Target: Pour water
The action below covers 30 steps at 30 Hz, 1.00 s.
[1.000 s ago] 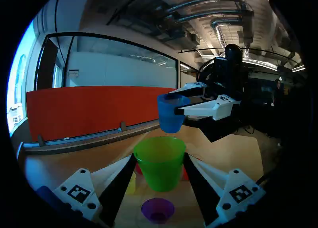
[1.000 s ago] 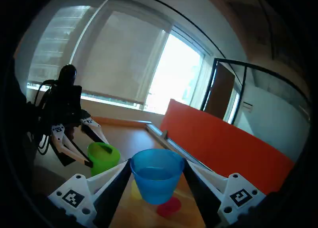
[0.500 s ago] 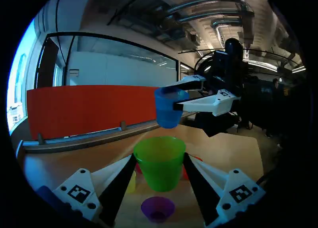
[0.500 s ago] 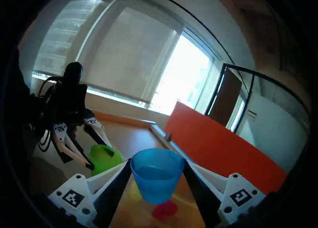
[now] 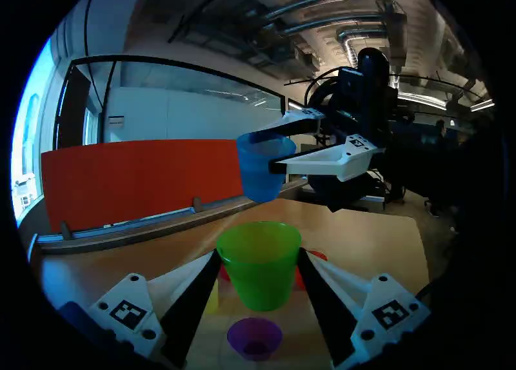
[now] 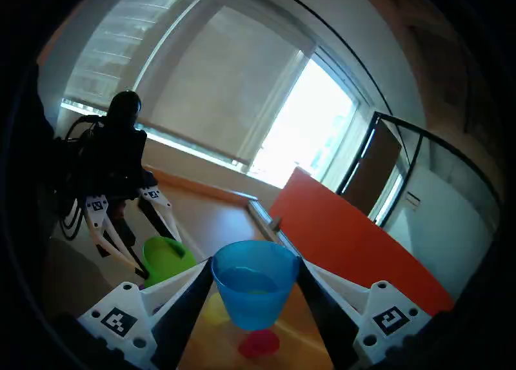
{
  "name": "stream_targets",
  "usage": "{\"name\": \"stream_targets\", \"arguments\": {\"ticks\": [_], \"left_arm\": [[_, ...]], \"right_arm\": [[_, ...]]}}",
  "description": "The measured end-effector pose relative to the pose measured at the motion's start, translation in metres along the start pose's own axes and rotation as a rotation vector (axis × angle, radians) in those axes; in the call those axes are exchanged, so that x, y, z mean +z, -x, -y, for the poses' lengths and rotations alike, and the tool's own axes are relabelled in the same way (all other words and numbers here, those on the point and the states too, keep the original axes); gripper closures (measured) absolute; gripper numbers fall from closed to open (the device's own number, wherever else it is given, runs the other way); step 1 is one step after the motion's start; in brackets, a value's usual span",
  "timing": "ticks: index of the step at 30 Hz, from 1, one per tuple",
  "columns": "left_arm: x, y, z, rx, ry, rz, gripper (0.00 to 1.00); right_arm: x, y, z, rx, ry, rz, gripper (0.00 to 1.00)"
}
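A green cup stands upright between the fingers of my left gripper, which is shut on it. Above and behind it, in the left gripper view, my right gripper holds a blue cup in the air, tilted slightly. In the right gripper view the blue cup has water in it and my right gripper is shut on it. Lower left there, the left gripper holds the green cup.
A purple cup, a yellow cup and a red cup sit on the wooden table below the green cup. An orange partition runs along the table's far edge. The red cup and yellow cup lie under the blue cup.
The right gripper has raised the blue cup and carried it left, closer over the green cup. The left gripper and green cup have stayed where they were.
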<state>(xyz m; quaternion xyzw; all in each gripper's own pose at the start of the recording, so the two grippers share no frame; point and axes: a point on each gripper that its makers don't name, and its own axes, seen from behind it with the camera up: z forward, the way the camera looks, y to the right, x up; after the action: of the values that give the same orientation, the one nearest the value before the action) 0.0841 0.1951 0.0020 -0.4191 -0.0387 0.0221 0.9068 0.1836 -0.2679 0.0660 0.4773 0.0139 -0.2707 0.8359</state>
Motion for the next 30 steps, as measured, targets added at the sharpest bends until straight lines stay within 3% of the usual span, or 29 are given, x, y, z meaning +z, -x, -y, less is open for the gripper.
{"name": "stream_targets", "arguments": {"ticks": [17, 30], "left_arm": [[-0.003, 0.001, -0.005, 0.040, 0.006, -0.001, 0.15], [-0.002, 0.000, -0.006, 0.043, 0.010, -0.003, 0.15]], "right_arm": [[0.006, -0.009, 0.002, -0.086, -0.024, 0.005, 0.08], [0.010, -0.016, 0.005, -0.144, -0.030, 0.007, 0.08]]}}
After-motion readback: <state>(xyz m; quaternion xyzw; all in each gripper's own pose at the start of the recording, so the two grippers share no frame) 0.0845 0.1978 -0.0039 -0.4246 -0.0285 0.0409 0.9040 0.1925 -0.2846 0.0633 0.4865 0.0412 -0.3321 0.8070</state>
